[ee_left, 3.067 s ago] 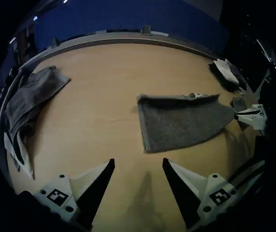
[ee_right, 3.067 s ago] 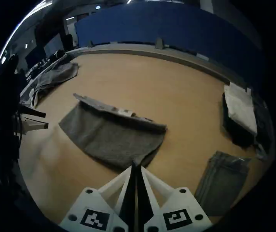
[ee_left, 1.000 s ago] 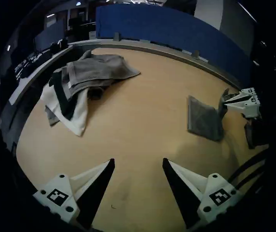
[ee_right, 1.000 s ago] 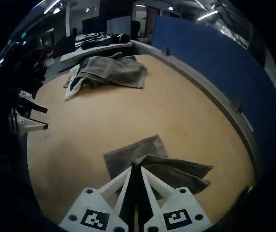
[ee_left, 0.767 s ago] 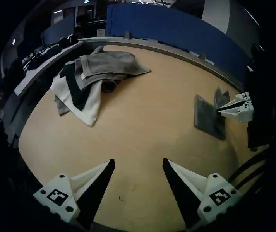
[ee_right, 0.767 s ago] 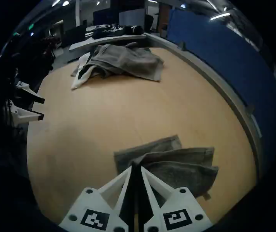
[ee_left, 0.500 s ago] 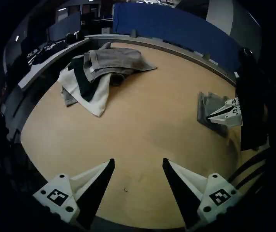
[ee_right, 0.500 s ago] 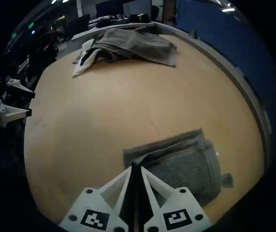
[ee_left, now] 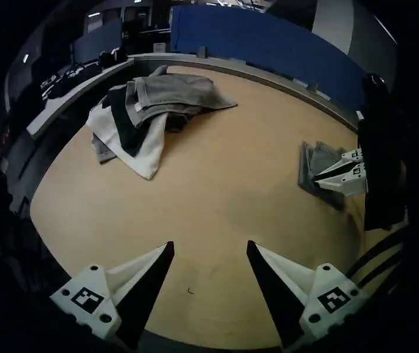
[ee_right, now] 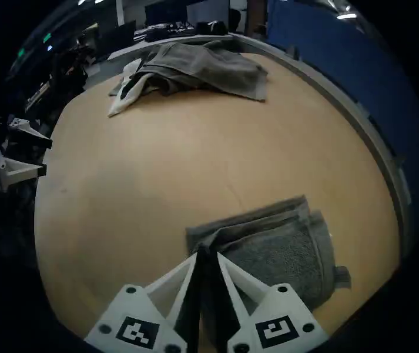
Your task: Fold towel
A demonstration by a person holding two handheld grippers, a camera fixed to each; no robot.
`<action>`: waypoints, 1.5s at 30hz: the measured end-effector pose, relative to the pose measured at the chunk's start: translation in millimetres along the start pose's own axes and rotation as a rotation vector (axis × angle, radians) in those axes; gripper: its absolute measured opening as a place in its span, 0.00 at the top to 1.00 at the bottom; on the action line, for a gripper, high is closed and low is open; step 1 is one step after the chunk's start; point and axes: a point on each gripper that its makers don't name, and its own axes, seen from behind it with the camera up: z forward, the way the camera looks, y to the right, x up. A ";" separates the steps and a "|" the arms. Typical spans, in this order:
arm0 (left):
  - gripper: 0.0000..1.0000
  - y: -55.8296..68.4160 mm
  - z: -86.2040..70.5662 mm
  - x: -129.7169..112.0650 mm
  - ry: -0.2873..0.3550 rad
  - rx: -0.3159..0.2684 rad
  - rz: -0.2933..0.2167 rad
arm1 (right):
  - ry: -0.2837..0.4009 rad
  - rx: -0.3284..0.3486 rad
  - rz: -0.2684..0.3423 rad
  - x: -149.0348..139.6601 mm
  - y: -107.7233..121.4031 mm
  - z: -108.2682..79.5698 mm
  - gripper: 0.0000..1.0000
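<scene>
**Folded towel at right gripper's tips, left gripper idle**

Right gripper view: right gripper [ee_right: 207,256] low over the table [ee_right: 150,170]. Jaws nearly together, a thin dark gap between them. Grey towel [ee_right: 274,253] lies folded in layers on the table, just ahead and to the right of the tips. Its near corner rises in a small ridge and runs into the gap. Cannot tell whether both fingers press on the cloth. A short tab sticks out at the towel's far right edge.

Left gripper view: left gripper [ee_left: 209,244] hangs above bare tabletop, jaws wide, nothing between them. The towel [ee_left: 315,162] is well off to the right near the table's [ee_left: 227,176] edge, with the right gripper [ee_left: 321,176] on its near side, tips at the cloth. A person in dark clothing [ee_left: 379,165] stands behind that gripper.

Far side of the table: loose pile of towels [ee_left: 150,112], grey on top, dark and white pieces under it, one white corner trailing toward the middle. The same pile [ee_right: 203,67] sits at the top of the right gripper view, well apart from the folded towel.

Left gripper [ee_right: 33,152] shows at the left edge of the right gripper view, fingers spread. Blue partition [ee_left: 256,41] runs along the table's back edge.
</scene>
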 end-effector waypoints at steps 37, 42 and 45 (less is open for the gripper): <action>0.08 28.3 16.3 17.5 0.007 -0.047 0.050 | 0.038 -0.196 0.449 -77.4 10.3 -59.3 0.11; 0.08 31.1 15.0 19.5 0.007 -0.049 0.056 | 0.041 -0.211 0.494 -79.7 11.8 -56.3 0.11; 0.08 31.3 14.3 20.3 0.008 -0.050 0.056 | 0.040 -0.215 0.495 -80.9 12.7 -55.0 0.11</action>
